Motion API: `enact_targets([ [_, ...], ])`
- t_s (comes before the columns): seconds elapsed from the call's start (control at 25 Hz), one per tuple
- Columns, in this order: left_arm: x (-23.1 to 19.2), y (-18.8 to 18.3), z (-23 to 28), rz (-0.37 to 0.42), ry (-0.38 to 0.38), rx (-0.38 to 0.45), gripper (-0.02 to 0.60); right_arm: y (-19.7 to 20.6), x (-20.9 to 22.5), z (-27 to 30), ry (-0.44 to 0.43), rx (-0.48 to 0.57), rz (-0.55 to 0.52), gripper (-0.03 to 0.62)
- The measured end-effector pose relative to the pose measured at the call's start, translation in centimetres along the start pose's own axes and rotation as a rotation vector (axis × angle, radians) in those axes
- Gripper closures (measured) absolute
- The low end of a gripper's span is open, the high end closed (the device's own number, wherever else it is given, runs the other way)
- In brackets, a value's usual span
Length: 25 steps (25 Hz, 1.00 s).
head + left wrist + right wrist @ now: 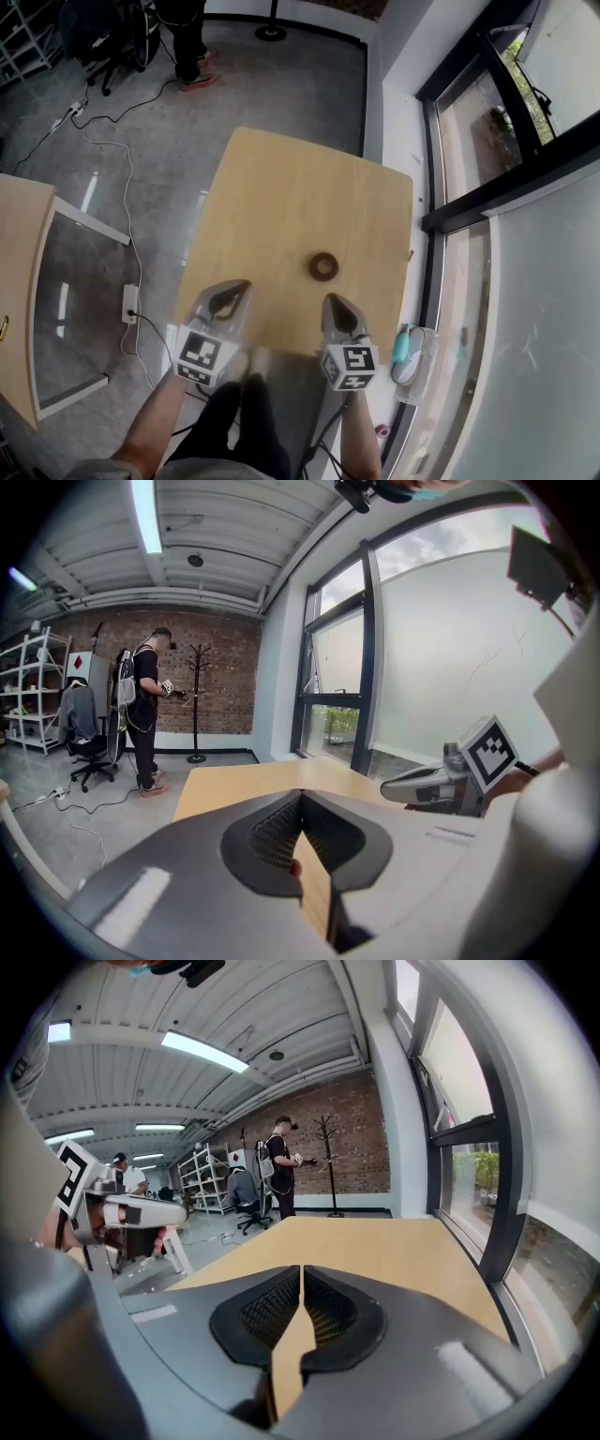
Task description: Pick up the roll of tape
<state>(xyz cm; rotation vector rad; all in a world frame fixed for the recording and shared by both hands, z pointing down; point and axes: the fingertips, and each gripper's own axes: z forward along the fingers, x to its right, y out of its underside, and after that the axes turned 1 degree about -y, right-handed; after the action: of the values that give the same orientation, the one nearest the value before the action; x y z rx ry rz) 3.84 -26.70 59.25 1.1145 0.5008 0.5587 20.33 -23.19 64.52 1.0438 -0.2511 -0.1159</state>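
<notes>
Tape (324, 266) lies on the worktop (281, 197), 11 o'clock of the right tongs (343, 314), 2 o'clock of the left tongs (228, 302). Both pairs are together, empty.

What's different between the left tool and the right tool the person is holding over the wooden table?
The right tool has its tip just short of the roll of tape; the left tool is farther off, to the tape's left. In the head view, the left tool slants toward the right, while the right tool leans slightly toward the left, so both aim roughly at the tape. Shared: both tools have their jaws shut and hold nothing.
</notes>
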Motion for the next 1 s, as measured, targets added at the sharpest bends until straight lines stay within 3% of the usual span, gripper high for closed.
enact_targets([
  [0.08, 0.0, -0.1, -0.2, 0.0, -0.001, -0.001, 0.581, 0.5, 0.4, 1.0, -0.011, -0.037, -0.028, 0.513],
  [0.28, 0.2, -0.1, -0.4, 0.004, 0.0, -0.001, 0.581, 1.4, 1.9, 3.9, -0.013, -0.113, -0.142, 0.501],
  [0.44, 0.4, -0.2, -0.5, 0.004, -0.001, -0.004, 0.581, 1.8, 2.1, 5.9, -0.028, -0.166, -0.175, 0.443],
  [1.0, -0.3, 0.4, -0.6, -0.007, -0.015, -0.022, 0.581, 5.2, 2.1, 10.6, -0.063, -0.329, -0.227, 0.404],
])
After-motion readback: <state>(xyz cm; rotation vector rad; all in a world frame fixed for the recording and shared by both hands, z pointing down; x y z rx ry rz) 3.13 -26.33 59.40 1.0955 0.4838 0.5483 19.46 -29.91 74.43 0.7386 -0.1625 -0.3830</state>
